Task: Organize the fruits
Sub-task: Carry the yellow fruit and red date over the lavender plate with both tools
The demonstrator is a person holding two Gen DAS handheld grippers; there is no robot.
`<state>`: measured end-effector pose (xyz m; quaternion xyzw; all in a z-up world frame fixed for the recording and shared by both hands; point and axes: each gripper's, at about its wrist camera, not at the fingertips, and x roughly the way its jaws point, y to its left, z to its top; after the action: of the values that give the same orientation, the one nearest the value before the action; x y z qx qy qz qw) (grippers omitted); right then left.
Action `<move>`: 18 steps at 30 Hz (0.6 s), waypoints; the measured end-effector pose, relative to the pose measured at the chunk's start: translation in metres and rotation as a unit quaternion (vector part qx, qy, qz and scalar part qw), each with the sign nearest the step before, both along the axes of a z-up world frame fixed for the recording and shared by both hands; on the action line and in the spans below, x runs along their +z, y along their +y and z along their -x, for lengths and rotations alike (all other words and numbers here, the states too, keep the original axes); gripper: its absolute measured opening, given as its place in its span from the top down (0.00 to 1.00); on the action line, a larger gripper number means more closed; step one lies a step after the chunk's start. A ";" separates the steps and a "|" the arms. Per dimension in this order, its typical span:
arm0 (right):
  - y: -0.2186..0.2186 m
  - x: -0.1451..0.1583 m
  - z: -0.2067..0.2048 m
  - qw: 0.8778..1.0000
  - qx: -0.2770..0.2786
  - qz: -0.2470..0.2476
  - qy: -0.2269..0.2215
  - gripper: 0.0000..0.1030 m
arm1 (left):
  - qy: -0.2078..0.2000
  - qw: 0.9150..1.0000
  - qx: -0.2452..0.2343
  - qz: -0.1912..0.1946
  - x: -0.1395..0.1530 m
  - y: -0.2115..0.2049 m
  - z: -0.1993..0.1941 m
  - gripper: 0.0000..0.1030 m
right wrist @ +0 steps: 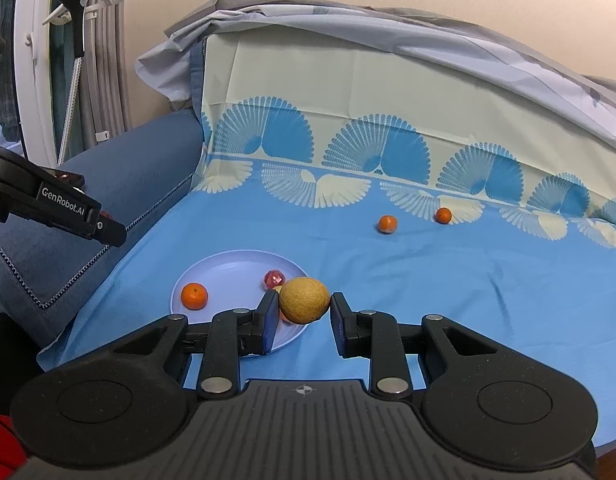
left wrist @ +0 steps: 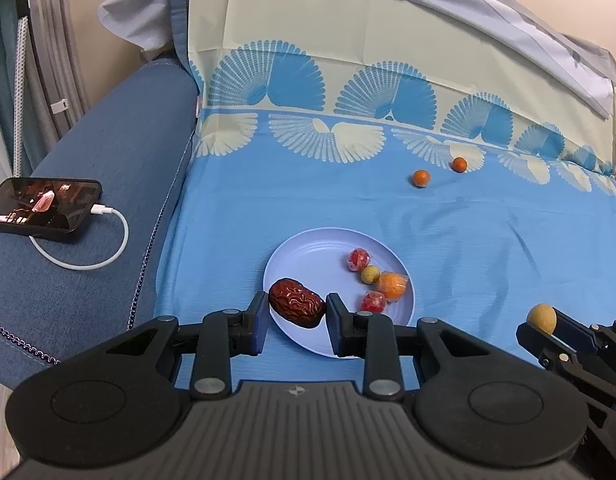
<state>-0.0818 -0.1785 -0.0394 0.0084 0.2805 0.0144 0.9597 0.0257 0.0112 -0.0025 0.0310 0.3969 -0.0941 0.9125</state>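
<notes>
1. The left gripper [left wrist: 296, 312] is clenched on a wrinkled red date [left wrist: 296, 307], held over the plate [left wrist: 308, 248] at its 7 o'clock rim.
2. The right gripper [right wrist: 304, 312] grasps a tan round fruit [right wrist: 304, 300] above the plate's 4 o'clock edge.
3. On the plate lie two red wrapped pieces [left wrist: 359, 258], a small yellow-green fruit [left wrist: 369, 274] and an orange one [left wrist: 391, 285].
4. Two small oranges [left wrist: 421, 178] sit on the blue cloth [left wrist: 487, 240] toward 1 o'clock, well apart from the plate.

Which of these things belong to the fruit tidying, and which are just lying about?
Part of the job: plate, red date in left gripper, tan round fruit in right gripper, two loose oranges.

Lying about: phone, white cable.
</notes>
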 end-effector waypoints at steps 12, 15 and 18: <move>0.029 -0.009 -0.030 0.998 0.056 0.001 0.013 0.71 | 0.021 0.999 0.024 -0.004 -0.013 0.018 -0.022 0.67; 0.036 -0.015 -0.044 0.998 0.067 0.002 0.021 0.72 | 0.033 0.999 0.023 -0.005 -0.022 0.019 -0.033 0.67; 0.039 -0.024 -0.059 0.997 0.067 0.002 0.036 0.72 | 0.051 0.999 0.016 0.002 -0.034 0.017 -0.048 0.67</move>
<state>-0.0226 -0.1396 -0.0639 -0.0115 0.3149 0.0780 0.9458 0.0737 0.0282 -0.0360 0.0180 0.4428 -0.0813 0.8927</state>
